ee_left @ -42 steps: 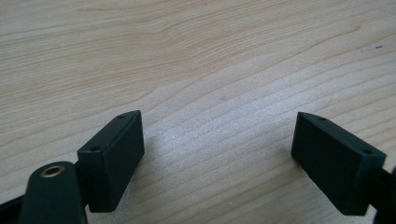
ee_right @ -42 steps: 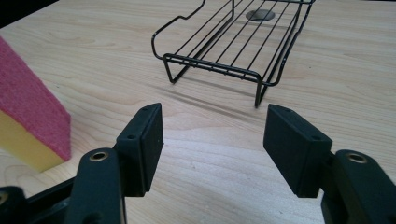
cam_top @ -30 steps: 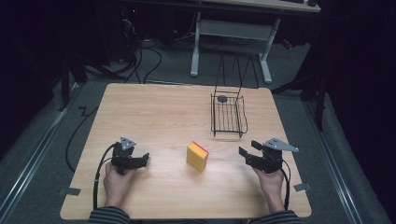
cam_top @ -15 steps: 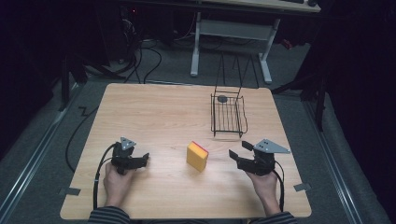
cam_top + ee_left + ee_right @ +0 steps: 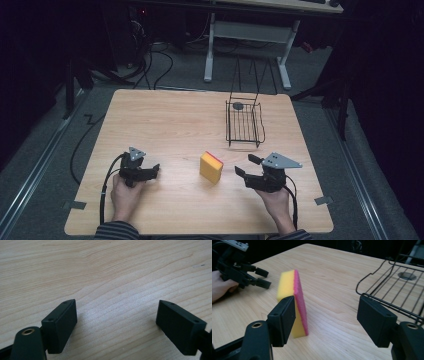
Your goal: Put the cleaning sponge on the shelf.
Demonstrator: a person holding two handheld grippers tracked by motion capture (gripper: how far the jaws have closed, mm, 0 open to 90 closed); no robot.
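Observation:
A yellow sponge (image 5: 211,167) with a pink face stands on edge near the middle front of the wooden table (image 5: 165,120). My right gripper (image 5: 244,165) hovers just to its right, pointing at it. In the right gripper view the sponge (image 5: 292,302) stands just beyond the left jaw of the right gripper (image 5: 325,305); the jaws have just been opening, are open, and hold nothing. My left gripper (image 5: 154,171) rests at the front left, open. In the left gripper view, bare wood lies between the jaws of the left gripper (image 5: 116,307). The left gripper (image 5: 262,277) is visible behind the sponge.
A black wire basket (image 5: 244,122) with a raised handle stands at the back right, a small grey disc (image 5: 238,105) inside it. In the right gripper view the basket's rim (image 5: 387,282) is close on the right. Beyond the table, a desk frame and cables sit on the floor.
My right gripper has moved left across the table towards the sponge and risen slightly. The left gripper and the sponge have stayed where they were.

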